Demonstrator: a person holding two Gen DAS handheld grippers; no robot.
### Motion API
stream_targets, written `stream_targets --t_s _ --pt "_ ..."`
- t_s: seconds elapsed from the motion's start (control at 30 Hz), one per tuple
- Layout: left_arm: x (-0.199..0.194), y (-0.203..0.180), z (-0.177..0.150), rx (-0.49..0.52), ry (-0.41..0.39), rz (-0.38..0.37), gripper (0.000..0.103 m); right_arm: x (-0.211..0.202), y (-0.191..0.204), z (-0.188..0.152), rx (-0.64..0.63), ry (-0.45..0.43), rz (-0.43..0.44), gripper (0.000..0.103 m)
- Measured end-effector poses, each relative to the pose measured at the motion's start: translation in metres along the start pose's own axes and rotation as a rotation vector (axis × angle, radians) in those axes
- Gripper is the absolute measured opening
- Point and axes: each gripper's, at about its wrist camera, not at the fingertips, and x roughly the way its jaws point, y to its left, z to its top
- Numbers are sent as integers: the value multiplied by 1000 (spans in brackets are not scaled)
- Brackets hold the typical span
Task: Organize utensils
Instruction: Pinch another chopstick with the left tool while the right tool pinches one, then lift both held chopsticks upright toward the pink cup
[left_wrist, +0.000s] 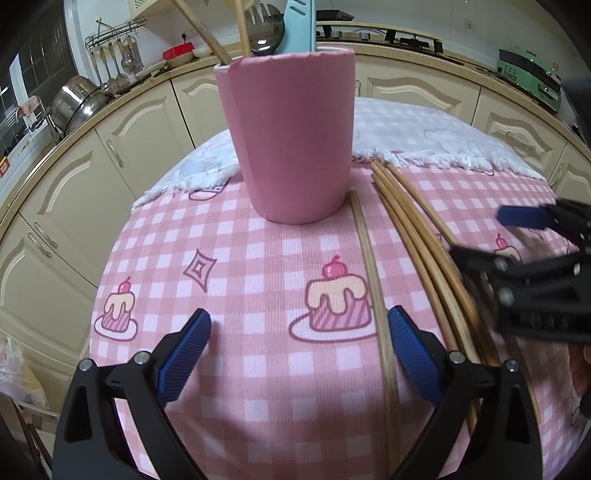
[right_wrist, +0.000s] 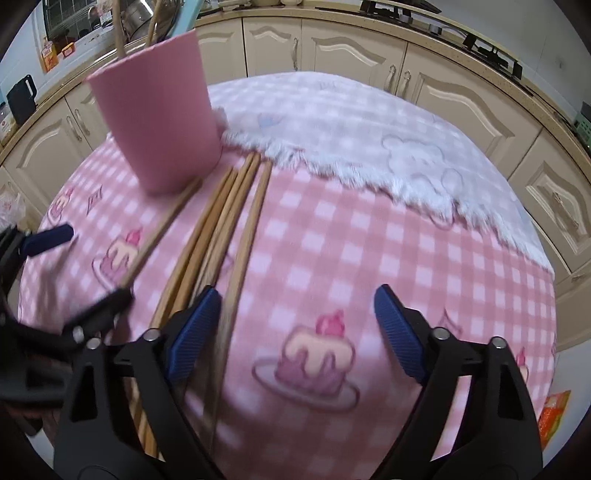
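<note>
Lighting's decent on my end, soft indoor light from overhead, nothing harsh. Shadows are faint, just a soft dark patch under the pink cup (left_wrist: 293, 136) and under the blue pads. There's a bit of glare off the steel pots (left_wrist: 79, 103) on the counter in the left view. Left wrist view is pretty crisp through the middle, checked cloth (left_wrist: 258, 266) weave shows fine. Right wrist view is way softer, whole frame smeared, the chopsticks (right_wrist: 218, 225) streak near the bottom and the cake print (right_wrist: 314, 362) is mushy. Fisheye bends the cabinets (right_wrist: 461, 96) into arcs, and corners go black in both.
</note>
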Motion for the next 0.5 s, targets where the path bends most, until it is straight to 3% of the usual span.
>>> stream_targets --t_s 0.03,0.17,0.2,0.23,0.27,0.3,0.33,0.37,0.4,0.5 --pt "0 -1 2 5 3 3 94 0 1 2 1 1 7 62" --pt "6 -4 11 34 25 -3 93 8 4 16 -4 15 13 58" --pt "7 -4 13 36 34 -14 87 10 5 20 -10 24 21 57" --pt "9 -4 17 31 50 -57 82 10 7 21 -22 28 26 48" --pt "10 -3 18 18 64 -103 68 9 9 21 -46 30 40 40" --pt "9 -3 20 17 73 -114 54 7 11 20 -56 32 54 24" --pt "8 -5 23 39 82 -118 44 5 13 17 -75 32 60 15" --pt "6 -8 25 64 95 -142 19 4 13 14 -84 30 62 12" --pt "5 -10 26 77 104 -147 6 1 10 10 -77 30 83 10" --pt "1 -18 25 123 102 -135 5 -5 -4 3 -26 19 140 6"
